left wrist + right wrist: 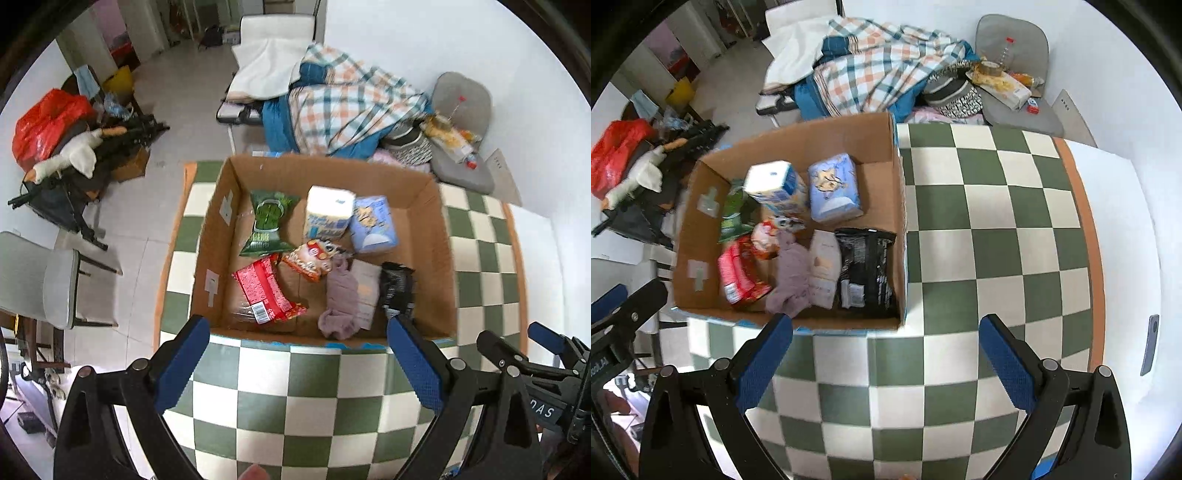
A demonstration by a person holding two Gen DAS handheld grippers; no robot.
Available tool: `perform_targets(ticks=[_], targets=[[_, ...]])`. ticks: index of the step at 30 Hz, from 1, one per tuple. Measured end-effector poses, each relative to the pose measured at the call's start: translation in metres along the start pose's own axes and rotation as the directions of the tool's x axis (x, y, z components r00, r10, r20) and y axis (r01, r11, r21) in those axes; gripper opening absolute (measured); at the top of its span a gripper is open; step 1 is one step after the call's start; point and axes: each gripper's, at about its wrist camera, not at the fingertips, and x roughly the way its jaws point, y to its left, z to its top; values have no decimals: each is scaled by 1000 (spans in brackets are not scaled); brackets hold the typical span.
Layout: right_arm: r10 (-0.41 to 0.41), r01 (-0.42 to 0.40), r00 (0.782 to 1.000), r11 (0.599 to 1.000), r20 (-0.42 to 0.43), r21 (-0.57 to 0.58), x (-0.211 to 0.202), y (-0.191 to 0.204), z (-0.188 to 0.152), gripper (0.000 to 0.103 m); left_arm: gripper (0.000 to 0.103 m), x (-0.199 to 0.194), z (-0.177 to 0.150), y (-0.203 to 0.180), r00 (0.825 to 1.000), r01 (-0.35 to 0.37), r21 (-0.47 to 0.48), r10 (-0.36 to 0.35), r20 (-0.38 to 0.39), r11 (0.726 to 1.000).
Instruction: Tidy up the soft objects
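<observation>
- Desk point(997, 221) w/ green-and-white check cloth is carrying everything; the right half is lying bare, so looks like the sorting is nearly done or the loose stuff is already boxed.
- Cardboard box point(436, 236) is sitting on the desk's left part, flaps open upward, prob. so soft items can be dropped in from above.
- Inside, two tissue packs are sitting at the far end: white-blue pack point(328, 212) upright, pale blue pack point(373, 223) just beside it, leaning back.
- Black pouch point(866, 267) is lying flat against the box's right wall; green snack bag point(267, 221) is lying near the left wall; red packet point(264, 291) is lying flat toward the near-left corner.
- Orange snack bag point(314, 258) is lying mid-box, touching the red one.
- Mauve cloth point(341, 299) is lying crumpled near the front wall, draped partly over a pale paper pack.
- Left tongs point(295, 354) are hovering at the box's near edge, spread wide, holding nothing.
- Right tongs point(882, 350) are hanging over the desk by the box's near-right corner, also wide and empty.
</observation>
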Motion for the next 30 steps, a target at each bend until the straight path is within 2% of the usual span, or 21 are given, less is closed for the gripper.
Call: perform_targets(ticks=[8, 15, 23, 30], targets=[[37, -35, 988, 999, 149, -16, -112, -7, -38, 102, 98, -90, -26, -10, 994, -11, 8, 10, 110, 1000], [1, 9, 963, 999, 270, -37, -186, -8, -67, 102, 98, -135, -47, -9, 984, -46, 2, 45, 170, 999], [0, 15, 946, 999, 323, -44, -228, -9, -80, 102, 98, -168, -51, -7, 974, -33, -16, 36, 224, 999], [-3, 16, 939, 999, 343, -34, -244, -14, -82, 102, 98, -183, -56, -12, 971, -16, -5, 17, 239, 1000]])
